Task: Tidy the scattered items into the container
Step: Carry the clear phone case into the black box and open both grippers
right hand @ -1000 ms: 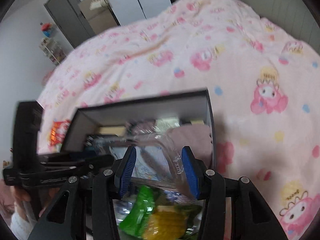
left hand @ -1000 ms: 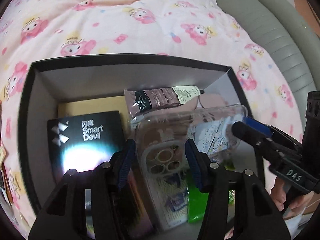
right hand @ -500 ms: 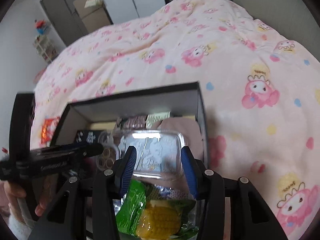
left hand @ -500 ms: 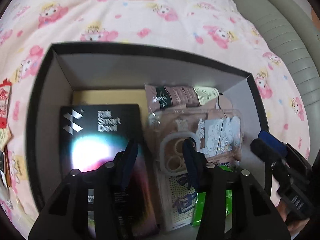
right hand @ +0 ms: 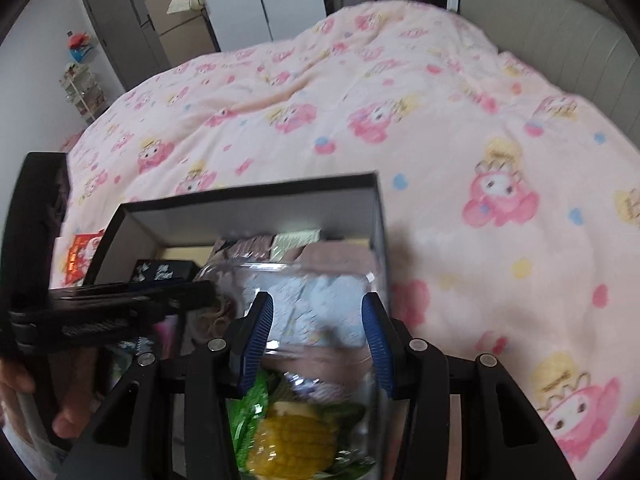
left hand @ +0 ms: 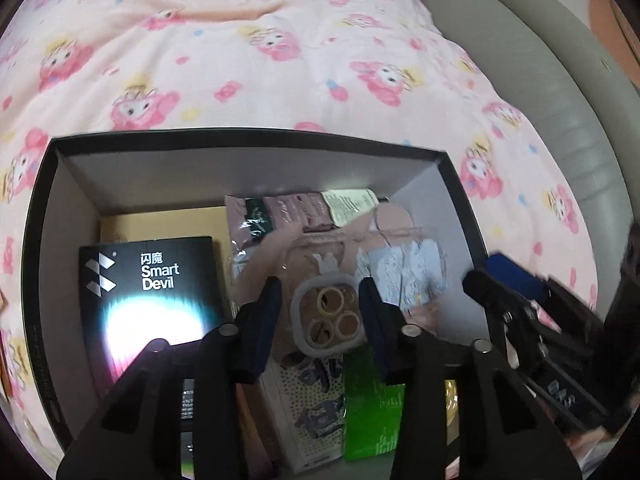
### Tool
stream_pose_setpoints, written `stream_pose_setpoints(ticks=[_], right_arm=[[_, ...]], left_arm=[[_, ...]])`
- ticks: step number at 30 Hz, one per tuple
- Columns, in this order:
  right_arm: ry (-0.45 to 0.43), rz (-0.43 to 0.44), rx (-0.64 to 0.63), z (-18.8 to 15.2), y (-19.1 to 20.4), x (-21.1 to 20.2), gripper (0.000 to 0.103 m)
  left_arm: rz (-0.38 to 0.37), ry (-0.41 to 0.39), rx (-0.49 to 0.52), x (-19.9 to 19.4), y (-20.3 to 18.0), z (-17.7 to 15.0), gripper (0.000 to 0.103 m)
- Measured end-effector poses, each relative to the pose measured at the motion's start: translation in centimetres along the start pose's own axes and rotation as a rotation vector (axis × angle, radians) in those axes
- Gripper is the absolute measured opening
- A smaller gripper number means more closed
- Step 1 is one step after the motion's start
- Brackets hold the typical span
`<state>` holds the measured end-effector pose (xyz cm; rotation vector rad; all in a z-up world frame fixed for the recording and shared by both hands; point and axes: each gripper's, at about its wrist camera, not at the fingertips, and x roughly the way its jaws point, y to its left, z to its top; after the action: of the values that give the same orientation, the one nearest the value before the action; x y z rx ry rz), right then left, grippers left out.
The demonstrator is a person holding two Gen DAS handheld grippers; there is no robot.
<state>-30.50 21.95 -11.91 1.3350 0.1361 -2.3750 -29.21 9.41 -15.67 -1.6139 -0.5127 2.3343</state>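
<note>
Left wrist: phone case (left hand: pixel 360 280) inside box (left hand: pixel 248 148).

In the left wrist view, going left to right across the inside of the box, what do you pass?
Black Smart Devil box → clear phone case → right gripper, with the box on the pink bedspread.

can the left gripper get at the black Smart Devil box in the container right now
Probably yes. The Smart Devil box lies uncovered on the left of the open container, just beside the left gripper, whose jaws, just closing, hold nothing.
</note>
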Motion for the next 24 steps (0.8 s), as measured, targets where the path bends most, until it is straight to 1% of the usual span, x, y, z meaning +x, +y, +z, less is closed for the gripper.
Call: stream_pose_setpoints(ticks=[1, 3, 5, 7, 10, 12, 13, 14, 15, 16, 18, 24], right_arm=[[0.006, 0.005, -0.002, 0.0, 0.0, 0.1, 0.041], [0.045, 0.053, 0.002, -0.2, 0.2, 0.9, 0.034], [0.091, 0.108, -0.002, -0.4, 0.6, 1.8, 0.030], [0.132, 0.157, -0.002, -0.7, 1.0, 2.6, 0.029], [0.144, 0.124, -0.039, -0.7, 1.8, 3.1, 0.028], [0.148, 0.103, -0.056, -0.8, 2.1, 3.3, 0.028], [0.150, 0.091, -0.072, -0.9, 2.4, 3.4, 0.028], [0.155, 0.094, -0.086, -1.0, 2.7, 3.7, 0.028], [0.176, 0.109, -0.081, -1.2, 2.8, 4.1, 0.028], [0.203, 0.124, -0.064, -1.4, 2.5, 4.7, 0.027], [0.232, 0.117, -0.075, -1.8, 2.7, 5.6, 0.026], [0.225, 0.119, -0.056, -1.9, 2.5, 5.2, 0.026]], left_arm=[[-0.018, 0.009, 0.014, 0.2, -0.3, -0.2, 0.035], [-0.041, 0.034, 0.029, 1.0, -0.6, -0.2, 0.035], [-0.028, 0.056, 0.037, 1.7, -0.8, -0.6, 0.034], [-0.003, 0.071, 0.038, 1.9, -0.8, -0.6, 0.034], [0.032, 0.090, 0.048, 1.9, -0.9, -0.8, 0.034], [0.045, 0.097, 0.036, 2.4, -0.5, -0.8, 0.034], [0.041, 0.098, 0.031, 2.5, -0.4, -0.7, 0.034], [0.034, 0.095, 0.028, 2.5, -0.3, -0.7, 0.031], [0.039, 0.095, 0.028, 2.8, -0.2, -0.7, 0.029], [0.028, 0.097, 0.027, 2.9, -0.1, -0.7, 0.030], [0.023, 0.098, 0.027, 3.0, -0.1, -0.7, 0.030], [-0.009, 0.085, 0.025, 1.9, 0.0, -0.9, 0.031]])
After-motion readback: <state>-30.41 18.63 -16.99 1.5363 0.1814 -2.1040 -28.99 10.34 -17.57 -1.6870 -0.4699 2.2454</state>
